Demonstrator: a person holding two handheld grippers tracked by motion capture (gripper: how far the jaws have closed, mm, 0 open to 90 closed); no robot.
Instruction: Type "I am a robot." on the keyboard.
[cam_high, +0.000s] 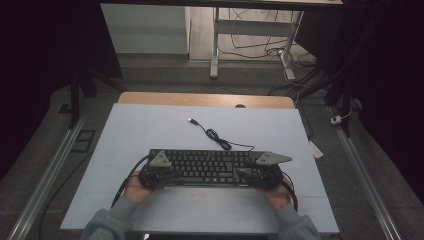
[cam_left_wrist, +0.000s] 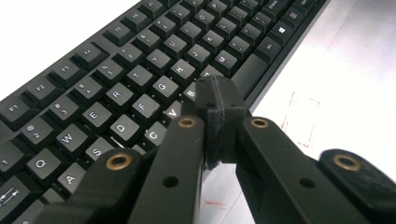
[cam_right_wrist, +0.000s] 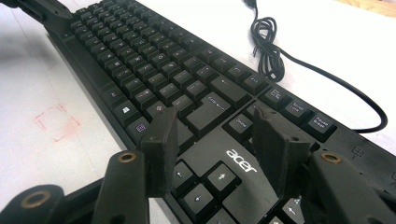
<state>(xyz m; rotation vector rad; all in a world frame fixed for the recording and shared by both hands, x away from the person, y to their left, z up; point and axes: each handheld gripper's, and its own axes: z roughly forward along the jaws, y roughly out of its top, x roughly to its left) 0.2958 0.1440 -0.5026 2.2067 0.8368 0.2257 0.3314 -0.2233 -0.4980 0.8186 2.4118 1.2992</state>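
Room: dark surround, grey floor, metal rails either side of the worktop; desk legs (cam_high: 215, 45) and loose floor cables at the far end.
Worktop (cam_high: 150, 125): pale sheet over a wooden top, wood strip showing along the far edge; faint red square mark (cam_right_wrist: 55, 122) drawn on the sheet near the front.
Keyboard (cam_high: 207, 165): black, full size, "acer" printed above the arrow keys; lies flat across the near half of the worktop, long side facing the person.
Keyboard cable (cam_high: 216, 135): black, runs from the back edge on the right, coiled in a small bundle behind the keyboard, USB plug lying free on the sheet farther back.
Person: grey sleeves enter from the bottom of the high view, one hand under each gripper.
Left gripper (cam_left_wrist: 219, 95): at the keyboard's left end; jaws closed together with nothing between them, tips over the front key row near B and the spacebar. Cannot tell whether the tips touch the keys.
Right gripper (cam_right_wrist: 212, 135): at the keyboard's right end; jaws spread wide, empty, standing over the block above the arrow keys, one either side of the logo.
Grey plates: one three-cornered plate on top of each gripper, seen in the high view.
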